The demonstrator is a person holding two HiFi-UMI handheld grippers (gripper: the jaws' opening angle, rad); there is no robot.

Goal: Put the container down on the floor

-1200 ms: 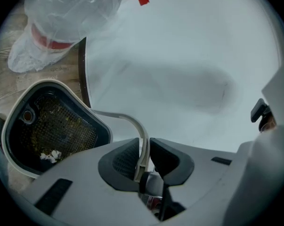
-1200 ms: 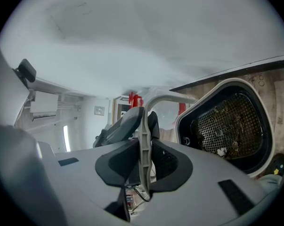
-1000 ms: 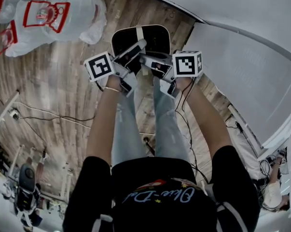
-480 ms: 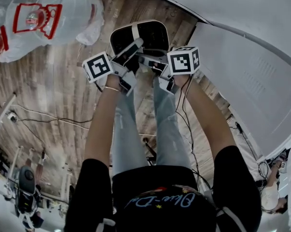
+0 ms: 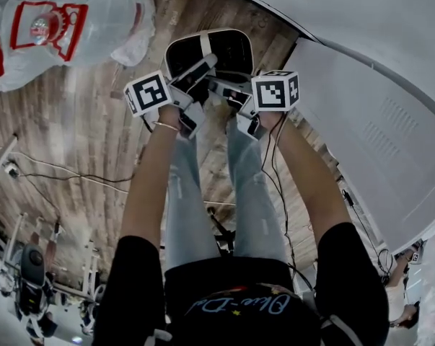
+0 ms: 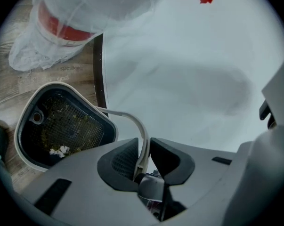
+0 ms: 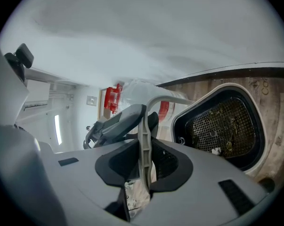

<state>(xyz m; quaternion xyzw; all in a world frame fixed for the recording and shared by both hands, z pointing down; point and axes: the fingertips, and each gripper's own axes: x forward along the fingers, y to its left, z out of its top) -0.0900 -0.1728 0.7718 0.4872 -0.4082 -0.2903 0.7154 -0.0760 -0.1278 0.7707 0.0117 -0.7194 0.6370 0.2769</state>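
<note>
Container (image 5: 231,52) position, head view: it sits low on the wooden floor (image 5: 80,135), far of the person's legs (image 5: 181,193), with a clear plastic bag (image 5: 73,20) to its left and a white panel (image 5: 376,107) to its right. Both hand-held grippers meet at its white handle (image 5: 204,45), the left hand-held gripper (image 5: 203,69) from the left and the right hand-held gripper (image 5: 221,86) from the right.

Left gripper view: the jaws stand narrow with the handle (image 6: 132,119) between them. The strip lies against one pad, and a sliver of gap shows at the other. The container (image 6: 20,131) lies to the left on the floor (image 6: 5,93), with debris on its mesh bottom.

Right gripper view: the jaws are closed on the handle (image 7: 145,140), both pads against the strip. The container (image 7: 240,112) lies to the right.
</note>
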